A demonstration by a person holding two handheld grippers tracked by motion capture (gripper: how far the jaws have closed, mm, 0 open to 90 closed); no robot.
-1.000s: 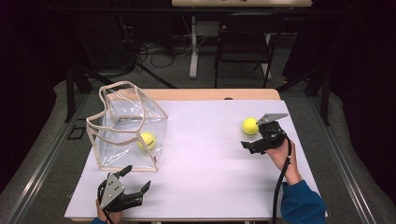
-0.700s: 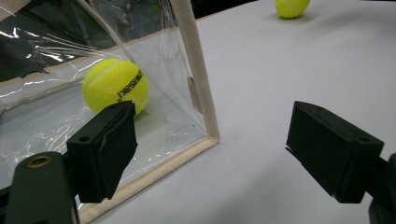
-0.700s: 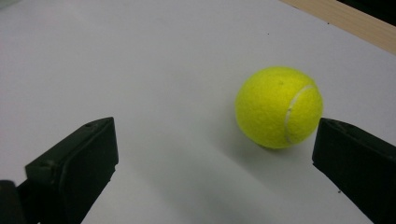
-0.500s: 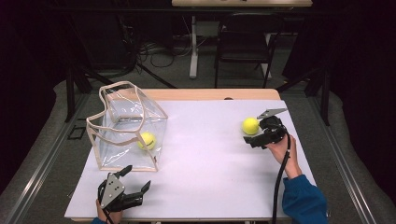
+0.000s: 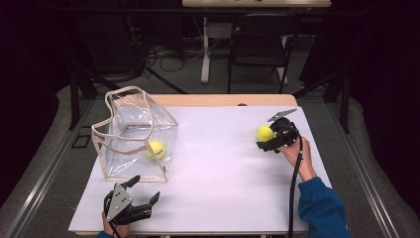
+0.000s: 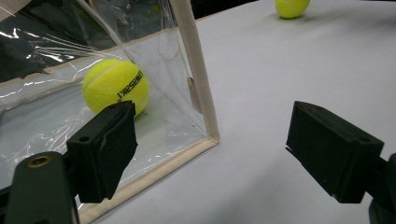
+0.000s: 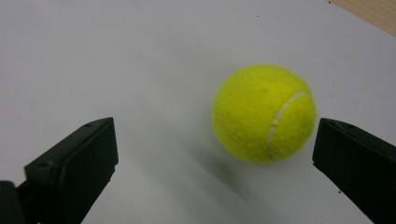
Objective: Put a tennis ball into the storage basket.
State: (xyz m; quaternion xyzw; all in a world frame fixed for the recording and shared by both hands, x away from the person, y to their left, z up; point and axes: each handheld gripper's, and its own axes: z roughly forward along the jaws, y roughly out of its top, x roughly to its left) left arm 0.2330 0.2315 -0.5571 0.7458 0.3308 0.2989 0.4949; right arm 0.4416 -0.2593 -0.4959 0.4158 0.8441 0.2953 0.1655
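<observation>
Your right gripper [image 5: 269, 140] is wide open, and the loose fuzzy yellow tennis ball [image 7: 264, 113] sits on the white table top [image 5: 228, 168] between its two black jaws. The ball is much closer to one jaw, almost touching it, and far from the other. Nothing is squeezing it yet. Your left gripper [image 5: 143, 191] is wide open too and holds nothing. It rests low near your edge of the table. Just past its jaws stands the clear plastic bag with the cream cloth trim [image 6: 196, 84], and the bag's bottom corner is right in front of the gap. A second yellow tennis ball [image 6: 116, 86] lies inside the bag, behind the clear wall, close to one left jaw.
</observation>
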